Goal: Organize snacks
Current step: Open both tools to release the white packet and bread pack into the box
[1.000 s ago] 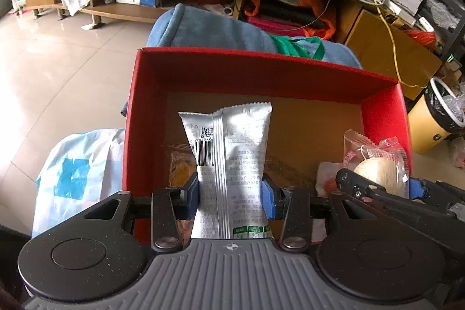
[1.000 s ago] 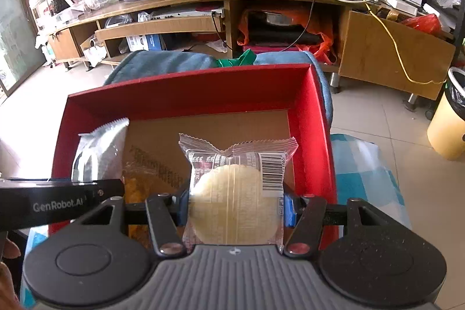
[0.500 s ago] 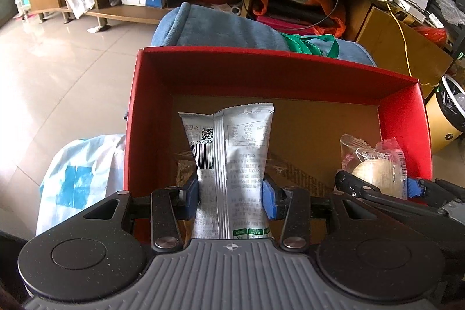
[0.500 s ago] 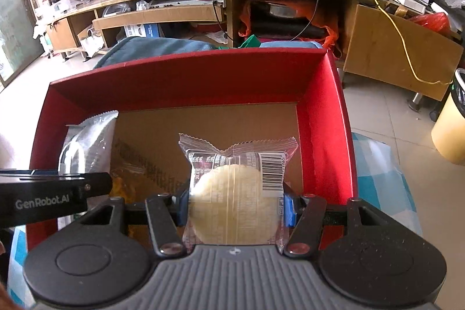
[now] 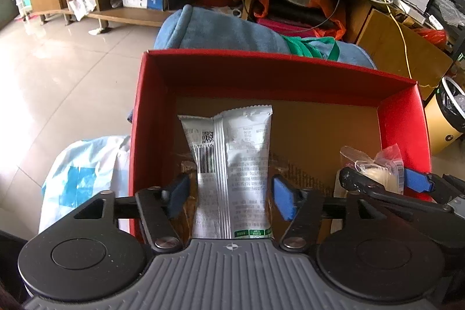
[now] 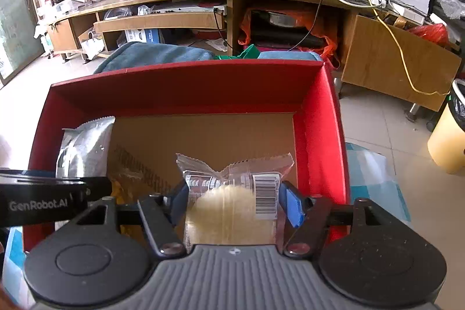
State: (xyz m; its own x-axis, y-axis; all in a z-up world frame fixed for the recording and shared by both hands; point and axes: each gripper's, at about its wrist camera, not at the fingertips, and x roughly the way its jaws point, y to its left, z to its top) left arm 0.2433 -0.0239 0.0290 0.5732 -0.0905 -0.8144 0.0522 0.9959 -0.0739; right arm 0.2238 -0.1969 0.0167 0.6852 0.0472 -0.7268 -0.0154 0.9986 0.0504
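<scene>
Both my claws, the left claw (image 5: 229, 193) and right claw (image 6: 232, 201), stand wide, their silver packet (image 5: 232, 164) and round cake (image 6: 232, 208) released inside the red box (image 5: 261, 71).

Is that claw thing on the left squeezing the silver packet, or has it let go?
Let go. The left gripper is open: gaps show between each blue pad and the silver snack packet, which sits inside the red box.

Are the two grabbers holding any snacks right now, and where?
No. The left gripper is open around the silver packet, not touching. The right gripper is open too, with the cake packet loose between its fingers.
</scene>
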